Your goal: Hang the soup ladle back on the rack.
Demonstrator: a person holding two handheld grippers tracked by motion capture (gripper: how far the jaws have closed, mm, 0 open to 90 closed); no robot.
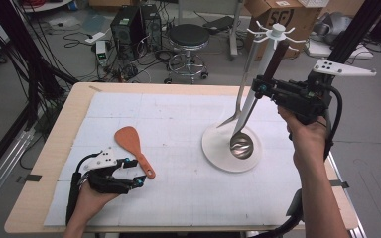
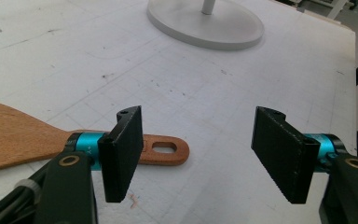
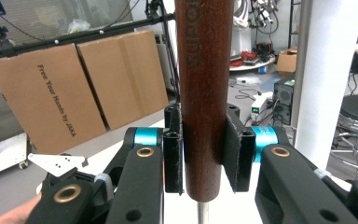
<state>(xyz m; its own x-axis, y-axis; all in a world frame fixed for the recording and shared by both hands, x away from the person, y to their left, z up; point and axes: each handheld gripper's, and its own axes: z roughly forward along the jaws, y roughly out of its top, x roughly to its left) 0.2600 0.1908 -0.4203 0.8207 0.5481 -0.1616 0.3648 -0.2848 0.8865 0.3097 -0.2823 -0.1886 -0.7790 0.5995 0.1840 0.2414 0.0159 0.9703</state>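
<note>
A metal ladle with a dark wooden handle (image 3: 203,84) hangs upright, and my right gripper (image 3: 203,156) is shut on that handle. In the high view my right gripper (image 1: 259,88) holds the ladle beside the white rack pole (image 1: 267,57), with the ladle bowl (image 1: 241,145) just over the rack's round base (image 1: 218,151). An orange wooden spatula (image 1: 131,142) lies flat on the white mat. My left gripper (image 1: 138,171) rests on the mat, open, beside the end of the spatula's handle. In the left gripper view the handle (image 2: 165,150) lies just behind the left jaw, and nothing is between the jaws of my left gripper (image 2: 198,135).
A metal serving fork (image 1: 234,115) hangs from the rack's hooked top (image 1: 276,30), beside the ladle. The white mat (image 1: 178,188) covers most of the wooden table (image 1: 54,148). Behind the table are a stool (image 1: 188,37), computer towers and cardboard boxes.
</note>
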